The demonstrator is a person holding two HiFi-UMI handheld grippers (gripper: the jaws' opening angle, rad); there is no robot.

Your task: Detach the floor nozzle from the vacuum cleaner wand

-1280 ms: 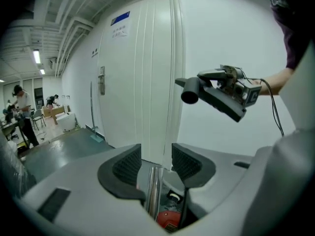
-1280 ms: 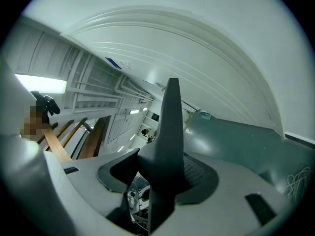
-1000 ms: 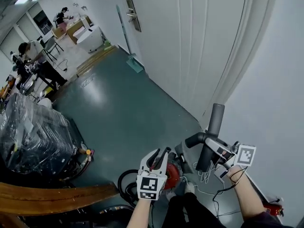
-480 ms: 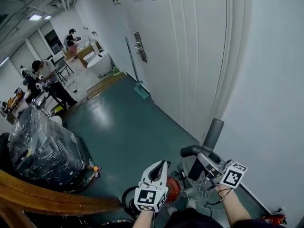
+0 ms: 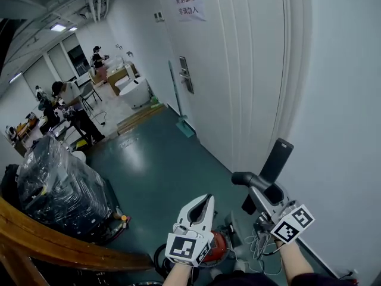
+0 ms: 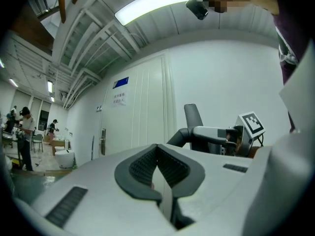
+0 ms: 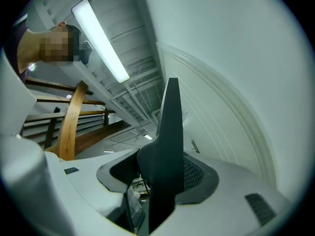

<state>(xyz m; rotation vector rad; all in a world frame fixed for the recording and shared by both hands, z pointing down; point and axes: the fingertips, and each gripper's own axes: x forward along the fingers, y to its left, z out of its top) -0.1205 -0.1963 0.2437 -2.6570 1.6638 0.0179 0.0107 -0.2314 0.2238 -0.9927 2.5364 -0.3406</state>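
Grippers: two in frame, one marker cube (image 5: pixel 184 248) on each. Left gripper (image 5: pixel 201 204) has its jaws pressed together with nothing between the pads, and it points out over the green floor (image 5: pixel 155 159). Right gripper (image 5: pixel 262 190) is clamped on one dark grey floor nozzle (image 5: pixel 275 158); the right gripper view shows a ribbed pad on either side of the dark body. Nozzle is off the ground, roughly upright, in front of the white wall (image 5: pixel 339 100) just right of the door (image 5: pixel 238 70). Its one bent neck sticks out to the left. Low down between the two grippers: one red vacuum body (image 5: pixel 217 246) on the floor, one black hose (image 5: pixel 159 256) looped beside it, one white cable tangle (image 5: pixel 257 238) near the wall. Door carries one paper sign (image 5: pixel 189 6) and one handle plate (image 5: pixel 186 75); one long-handled dustpan (image 5: pixel 183 124) leans just beside it. Left side: one plastic-wrapped bundle (image 5: pixel 56 186), one wooden rail (image 5: pixel 65 249) across the corner. Far room: two people (image 5: pixel 66 100) clearly visible, anything beyond that too small to count.
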